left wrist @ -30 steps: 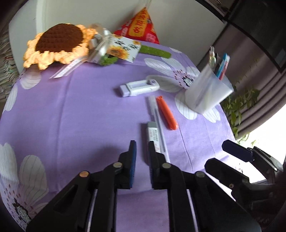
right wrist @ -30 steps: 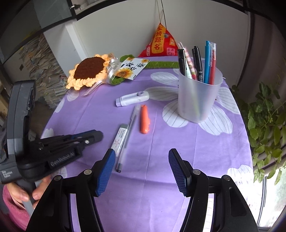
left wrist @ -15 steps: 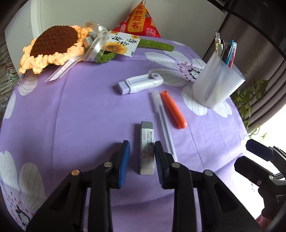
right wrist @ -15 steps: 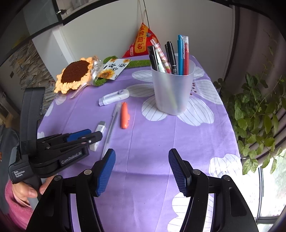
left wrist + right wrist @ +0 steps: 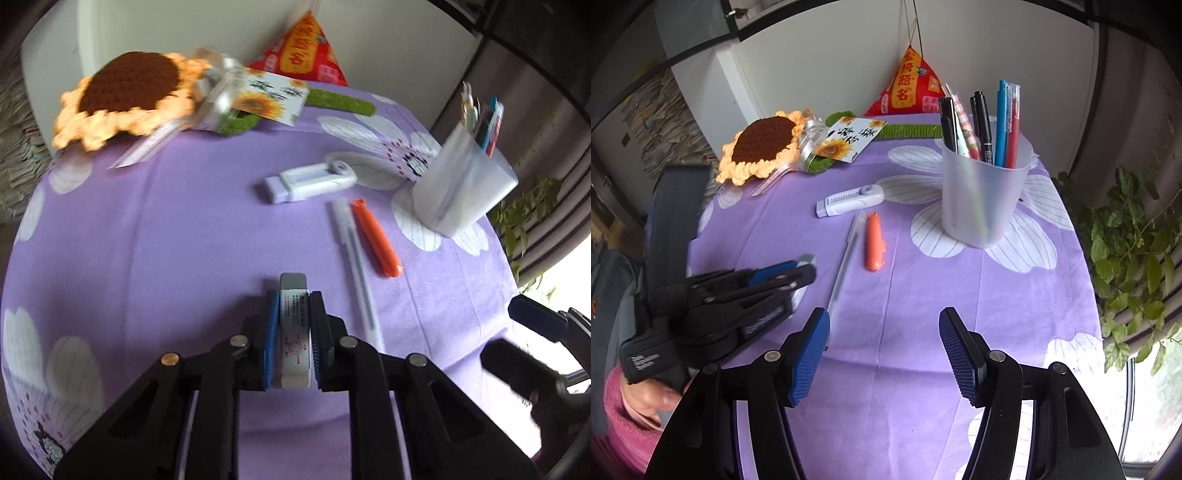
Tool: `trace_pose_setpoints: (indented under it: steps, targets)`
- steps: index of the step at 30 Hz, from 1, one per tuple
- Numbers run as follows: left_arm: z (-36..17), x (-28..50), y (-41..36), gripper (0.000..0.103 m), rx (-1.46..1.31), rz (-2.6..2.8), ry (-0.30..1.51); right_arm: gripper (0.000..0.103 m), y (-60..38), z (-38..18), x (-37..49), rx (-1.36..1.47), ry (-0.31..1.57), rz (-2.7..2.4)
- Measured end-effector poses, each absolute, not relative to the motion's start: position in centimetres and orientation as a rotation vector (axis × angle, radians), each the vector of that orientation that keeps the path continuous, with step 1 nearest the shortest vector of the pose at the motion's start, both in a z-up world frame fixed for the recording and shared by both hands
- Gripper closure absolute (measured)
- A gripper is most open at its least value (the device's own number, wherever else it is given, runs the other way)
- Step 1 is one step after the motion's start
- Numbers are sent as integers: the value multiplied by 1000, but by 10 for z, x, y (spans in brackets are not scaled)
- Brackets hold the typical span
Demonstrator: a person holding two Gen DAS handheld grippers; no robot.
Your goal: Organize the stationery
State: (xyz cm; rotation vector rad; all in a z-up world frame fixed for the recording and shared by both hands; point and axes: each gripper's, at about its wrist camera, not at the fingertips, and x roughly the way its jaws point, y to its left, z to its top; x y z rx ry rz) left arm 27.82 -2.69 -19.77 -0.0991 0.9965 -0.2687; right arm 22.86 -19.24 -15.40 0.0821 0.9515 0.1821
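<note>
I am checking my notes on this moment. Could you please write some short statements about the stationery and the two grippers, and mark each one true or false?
1. The left gripper is closed on the eraser. True.
2. The right gripper holds the orange pen. False: its jaws are wide open and hold nothing; the orange pen lies on the purple tablecloth.
3. The clear pen lies beside the orange pen. True.
4. The pen cup has fallen on its side. False: it stands upright with several pens in it.
5. The white utility knife stands in the pen cup. False: it lies on the tablecloth, apart from the cup.
</note>
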Motion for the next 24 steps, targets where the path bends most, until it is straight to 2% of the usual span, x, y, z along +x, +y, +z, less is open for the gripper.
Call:
trace_pose_setpoints:
  steps: [8,24]
  targets:
    - [-186,246,24,89,-190,-240,975,43,-150,-157,267,52,1020,296]
    - [-172,229,34,89,-204,-274,949,43,-136,-196,363,109,1187,107]
